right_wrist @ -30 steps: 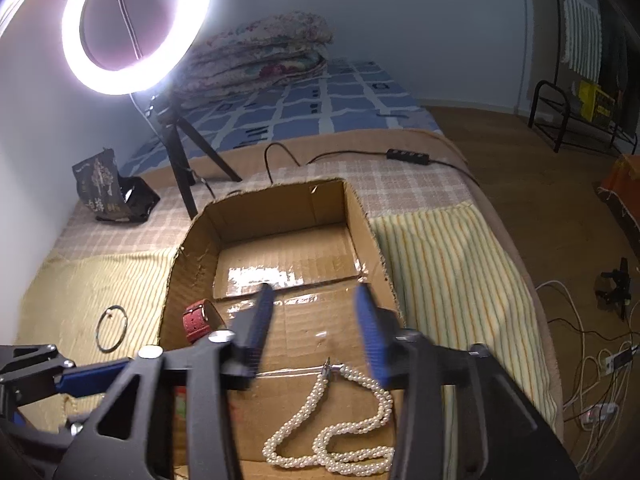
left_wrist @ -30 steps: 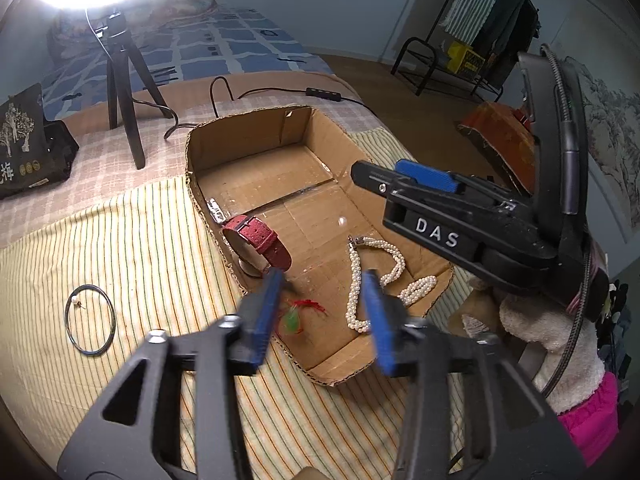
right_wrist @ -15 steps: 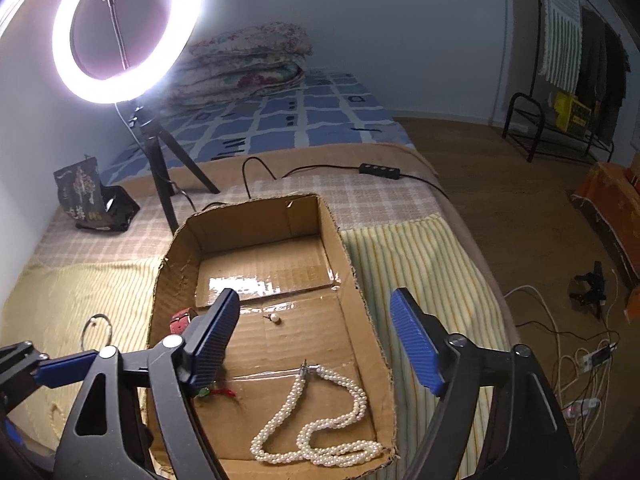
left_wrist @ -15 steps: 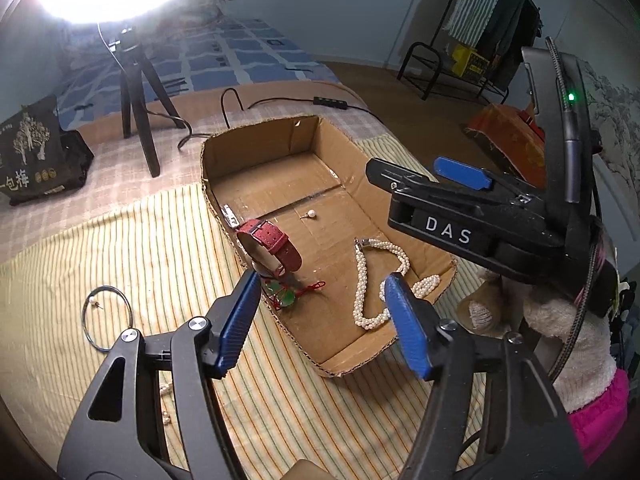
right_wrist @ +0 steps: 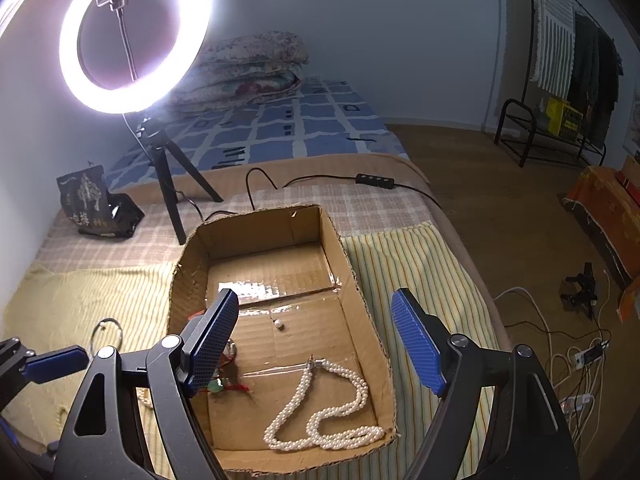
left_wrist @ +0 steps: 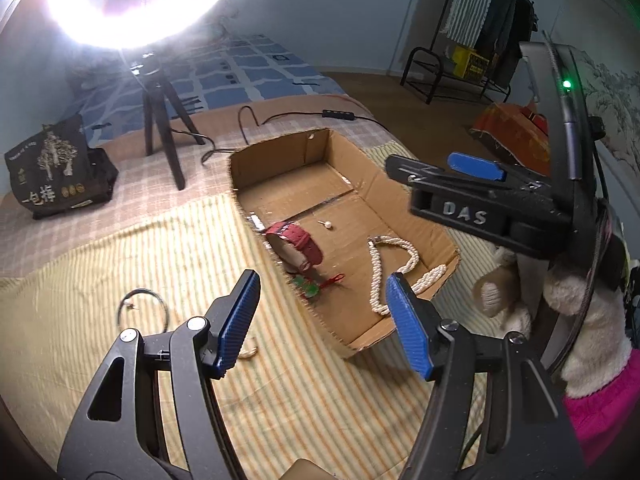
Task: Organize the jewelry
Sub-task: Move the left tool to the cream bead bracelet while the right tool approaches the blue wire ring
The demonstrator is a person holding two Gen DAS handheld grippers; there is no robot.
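A bed [right_wrist: 400, 264] covered with striped and checked cloths is seen at frame centre. On it are set a cardboard box [right_wrist: 362, 316], a tripod [right_wrist: 172, 196], a black bag [right_wrist: 94, 208], a wire ring [left_wrist: 142, 308].

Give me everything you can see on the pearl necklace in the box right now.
The pearl necklace is a multi-strand rope of small white beads with a silvery clasp end. It lies loose and flat on the floor of the cardboard box, looped, in the near right corner, its lowest run close to the near wall. Nothing grips it. The red watch and green pendant lie apart from it.
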